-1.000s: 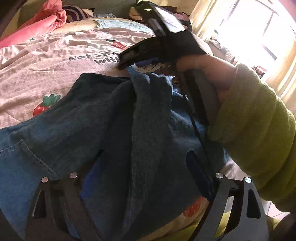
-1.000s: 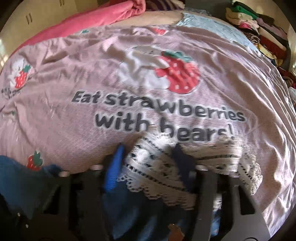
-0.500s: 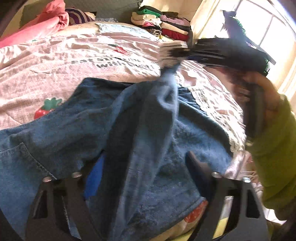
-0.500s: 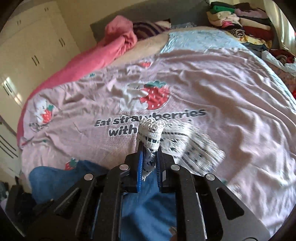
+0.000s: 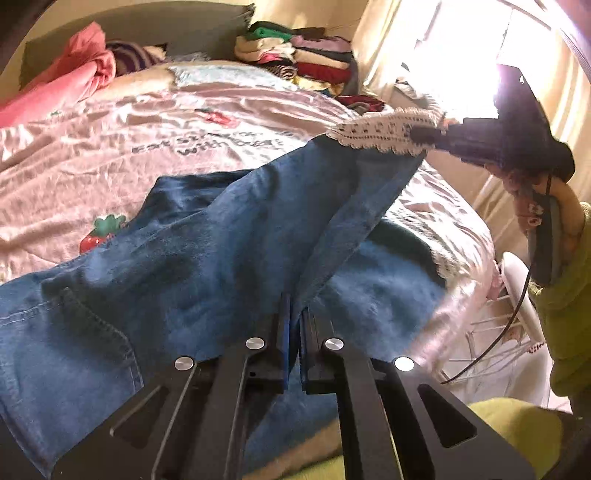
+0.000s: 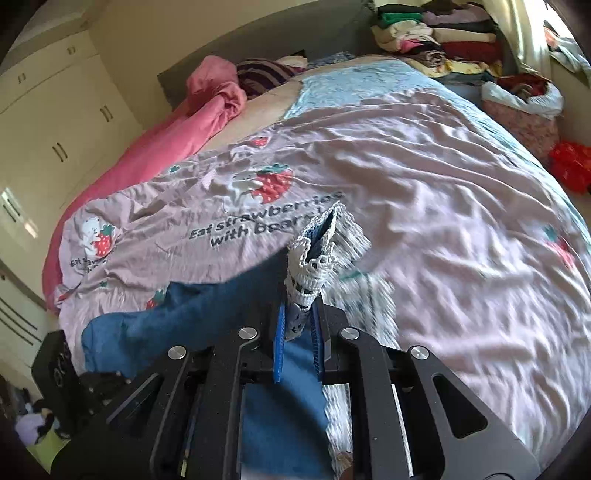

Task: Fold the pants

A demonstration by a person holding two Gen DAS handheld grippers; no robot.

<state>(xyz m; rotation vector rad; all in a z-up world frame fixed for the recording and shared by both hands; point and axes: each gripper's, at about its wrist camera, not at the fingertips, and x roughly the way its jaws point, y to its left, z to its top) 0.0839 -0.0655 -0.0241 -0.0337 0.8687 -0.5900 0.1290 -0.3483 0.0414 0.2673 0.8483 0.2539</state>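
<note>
A: Where were the pants (image 5: 207, 251) found?

B: They were spread over the near part of the bed (image 6: 424, 206), on a pink quilt (image 5: 110, 147) printed with strawberries and dark lettering. One leg was lifted off the quilt and stretched toward the right, its white lace hem (image 5: 380, 133) raised above the rest of the denim.

A: How was the left gripper (image 5: 294, 325) seen?

B: Its jaws were pressed together on a fold of the denim at the near edge of the pants, the blue pads almost meeting with cloth pinched between them.

A: And the right gripper (image 6: 298, 321)?

B: It was clamped on the lace hem, which stood up between the pads in its own view. From the left wrist view it was seen at the far right, held by a hand (image 5: 546, 206) in a green sleeve (image 5: 565, 295).

A: What else was noted?

B: A stack of folded clothes (image 6: 436, 33) was seen at the far end of the bed, a pink blanket (image 6: 177, 136) along the far left, and cream cupboards (image 6: 55, 110) on the left wall.
</note>
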